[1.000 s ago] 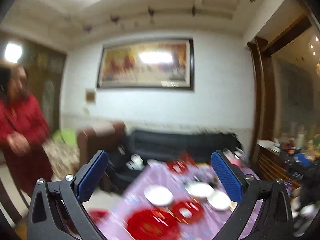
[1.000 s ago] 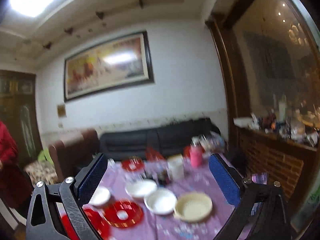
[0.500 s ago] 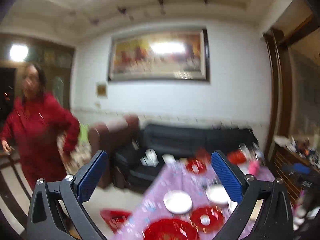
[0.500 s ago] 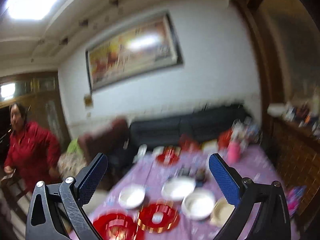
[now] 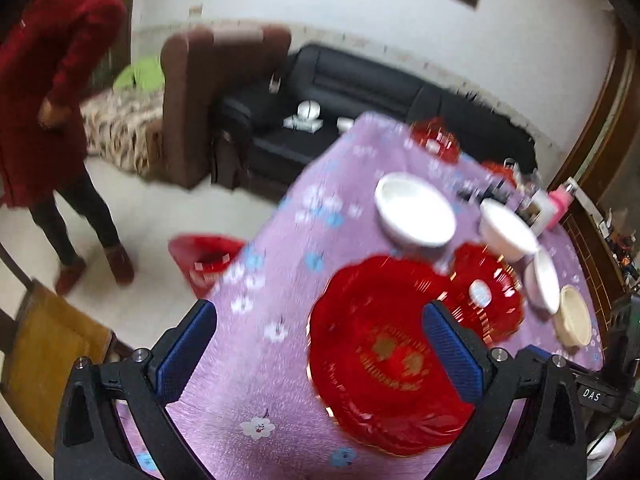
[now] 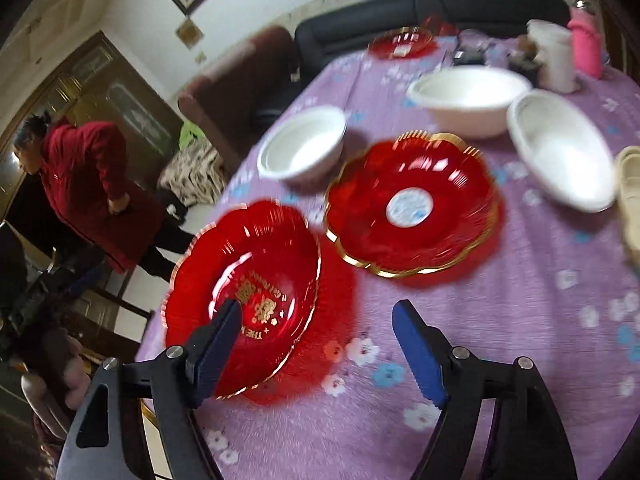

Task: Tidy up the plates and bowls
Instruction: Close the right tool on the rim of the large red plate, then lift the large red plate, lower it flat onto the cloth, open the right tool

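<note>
Plates and bowls are spread over the worktop, which wears a purple cloth printed with small flowers. Nearest is a red plate with gold lettering, lying close to the cloth's near-left edge. Just beyond it and to its right sits a second red plate with a gold rim and a pale round centre; in the right wrist view the two look just apart, though motion blur makes the gap hard to judge. Behind them stand three white bowls: a left bowl, a middle bowl and a right bowl, all upright. A cream bowl sits past the right bowl, at the frame edge. A third red plate lies far back, near a white cup and a pink bottle. The left claw is spread wide and holds nothing; its right finger overlaps the lettered plate in the picture. The right claw also gapes empty above the cloth, its left finger in front of the same plate's near edge. Off the worktop, a person in a red coat stands on the pale floor near a brown armchair and a black sofa.
</note>
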{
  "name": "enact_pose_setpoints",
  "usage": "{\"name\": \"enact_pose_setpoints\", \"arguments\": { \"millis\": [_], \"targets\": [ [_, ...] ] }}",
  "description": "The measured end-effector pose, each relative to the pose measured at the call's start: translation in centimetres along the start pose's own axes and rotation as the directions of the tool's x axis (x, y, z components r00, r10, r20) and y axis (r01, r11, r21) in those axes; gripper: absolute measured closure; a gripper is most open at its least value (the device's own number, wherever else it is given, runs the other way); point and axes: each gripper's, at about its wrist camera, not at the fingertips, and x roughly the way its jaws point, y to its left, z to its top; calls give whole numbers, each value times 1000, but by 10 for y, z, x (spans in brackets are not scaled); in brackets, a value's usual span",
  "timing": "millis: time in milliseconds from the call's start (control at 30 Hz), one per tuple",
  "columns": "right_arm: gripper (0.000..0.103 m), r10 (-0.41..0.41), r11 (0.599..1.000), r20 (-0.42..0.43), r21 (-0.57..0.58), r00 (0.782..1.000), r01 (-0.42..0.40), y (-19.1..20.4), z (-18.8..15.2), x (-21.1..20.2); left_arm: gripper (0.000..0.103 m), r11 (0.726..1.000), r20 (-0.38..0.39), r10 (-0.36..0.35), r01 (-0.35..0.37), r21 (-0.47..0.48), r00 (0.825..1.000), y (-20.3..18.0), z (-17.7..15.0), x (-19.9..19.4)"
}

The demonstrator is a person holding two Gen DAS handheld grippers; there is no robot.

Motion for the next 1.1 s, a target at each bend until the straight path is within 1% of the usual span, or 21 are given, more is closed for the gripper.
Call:
{"name": "enact_pose_setpoints", "arguments": {
  "millis": [100, 233, 267, 333, 367, 400, 433, 467, 500, 533, 567, 600, 667, 700, 733, 800, 867, 933, 1000, 1100],
  "targets": [
    [21, -3, 1000, -41, -10, 999, 3, 8, -3, 26, 0, 999, -59, -35, 33, -30, 998, 8, -9, 30],
    [24, -19, 1000, -81, -20, 997, 18, 17, -5, 48, 0, 1000, -100, -14, 14, 3, 995, -3, -12, 54],
    [26, -30, 999, -90, -19, 996, 29, 17, -6, 53, 0, 1000, -109, -12, 14, 18, 994, -6, -12, 58],
    [32, -39, 999, -100, -17, 994, 37, 18, -6, 60, 1, 999, -127, -7, 14, 52, 992, -13, -15, 69],
    [37, -48, 999, -108, -18, 993, 46, 18, -7, 64, 1, 998, -135, -8, 16, 63, 991, -14, -16, 72],
    [42, -54, 998, -112, -15, 992, 53, 18, -6, 67, 6, 997, -146, -5, 16, 77, 989, -17, -17, 77],
    [43, -58, 998, -115, -11, 992, 57, 18, -7, 67, 13, 995, -165, 0, 16, 95, 986, -21, -20, 84],
    [49, -69, 998, -102, -16, 992, 67, 19, -8, 66, 18, 995, -183, 2, 17, 103, 983, -23, -21, 90],
    [57, -75, 997, -104, -19, 992, 73, 19, -9, 66, 31, 994, -208, -1, 23, 103, 978, -24, -23, 97],
    [62, -78, 997, -107, -21, 991, 76, 20, -9, 66, 42, 993, -204, 17, 7, 118, 979, -27, -26, 99],
    [69, -69, 997, -114, -24, 991, 67, 21, -10, 66, 55, 989, -185, 43, -15, 149, 982, -33, -27, 98],
    [71, -74, 997, -118, -28, 990, 71, 23, -11, 66, 58, 985, -185, 81, -50, 168, 979, -36, -28, 99],
    [72, -118, 992, -99, -54, 988, 113, 25, -13, 63, 63, 987, -171, 87, -62, 148, 982, -34, -28, 95],
    [72, -125, 991, -84, -64, 989, 120, 25, -14, 59, 67, 988, -164, 87, -65, 137, 983, -32, -27, 92],
    [72, -120, 991, -69, -70, 990, 115, 23, -14, 55, 68, 990, -146, 85, -67, 123, 986, -30, -24, 85],
    [77, -101, 991, -44, -92, 994, 96, 30, -13, 44, 68, 993, -110, 76, -65, 102, 991, -27, -18, 71],
    [77, -93, 988, -7, -128, 996, 92, 37, -14, 25, 68, 995, -60, 64, -59, 83, 996, -26, -9, 49],
    [77, -87, 981, 49, -170, 995, 94, 50, -12, 2, 68, 996, -4, 56, -55, 71, 998, -24, 3, 25],
    [78, -71, 977, 95, -194, 993, 88, 61, -8, -17, 68, 997, 45, 46, -49, 62, 998, -25, 16, 3],
    [78, -31, 973, 139, -222, 990, 62, 74, -5, -45, 68, 996, 111, 54, -61, 63, 992, -27, 33, -26]
  ]
}}
